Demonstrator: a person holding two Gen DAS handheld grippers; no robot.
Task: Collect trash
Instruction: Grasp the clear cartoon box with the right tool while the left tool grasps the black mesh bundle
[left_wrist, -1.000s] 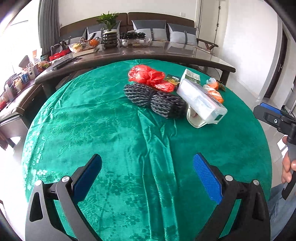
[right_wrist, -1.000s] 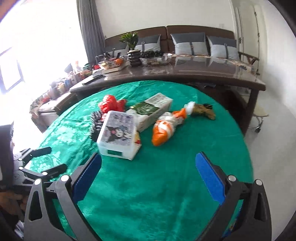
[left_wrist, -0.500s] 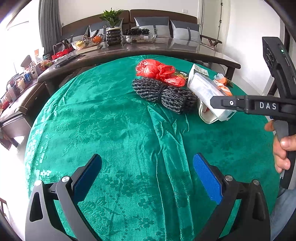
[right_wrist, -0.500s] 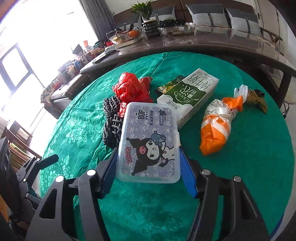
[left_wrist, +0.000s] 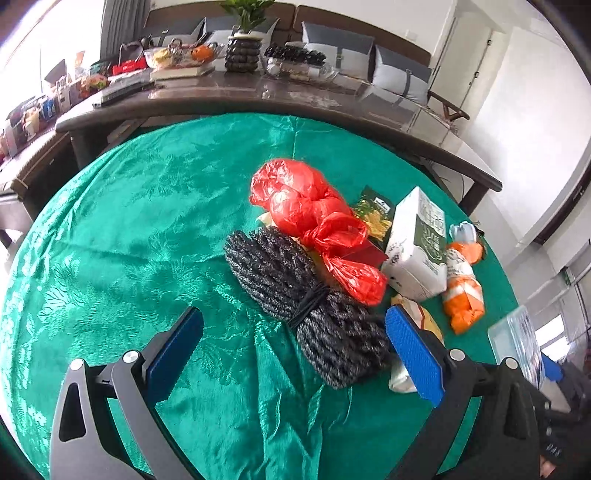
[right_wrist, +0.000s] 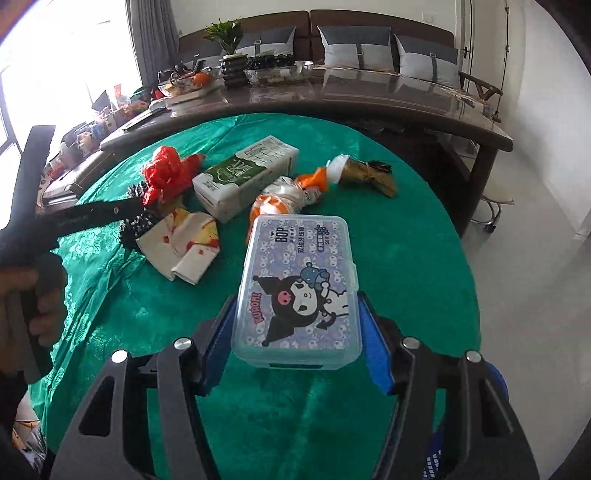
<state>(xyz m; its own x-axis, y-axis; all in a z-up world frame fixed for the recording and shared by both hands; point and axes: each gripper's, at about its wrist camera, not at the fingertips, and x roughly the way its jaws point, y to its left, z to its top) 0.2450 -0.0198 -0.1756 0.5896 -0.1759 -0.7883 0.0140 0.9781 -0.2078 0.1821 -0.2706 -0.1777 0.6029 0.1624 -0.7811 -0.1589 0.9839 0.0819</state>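
We have the right gripper (right_wrist: 295, 334) clenched on the clear plastic box (right_wrist: 297, 291) with the cartoon lid, lifted above the green tablecloth (right_wrist: 417, 258), its sides squeezed between the blue pads (right_wrist: 375, 350). Our left gripper (left_wrist: 293, 354) hangs with its jaws spread wide and nothing between them, aimed at the dark rope bundle (left_wrist: 306, 302), which lies against the red plastic bag (left_wrist: 314, 218). Beside these sit the milk carton (left_wrist: 417, 243), an orange-and-white wrapper (left_wrist: 461, 284) and a crumpled paper wrapper (right_wrist: 181, 243). The box looks slick and is gripped near one end, so we should keep it level and carry it slowly to wherever the trash goes; no bin shows in either view. For the left, we would straddle the bundle at its tied waist, though whether the pads already touch it we cannot tell.
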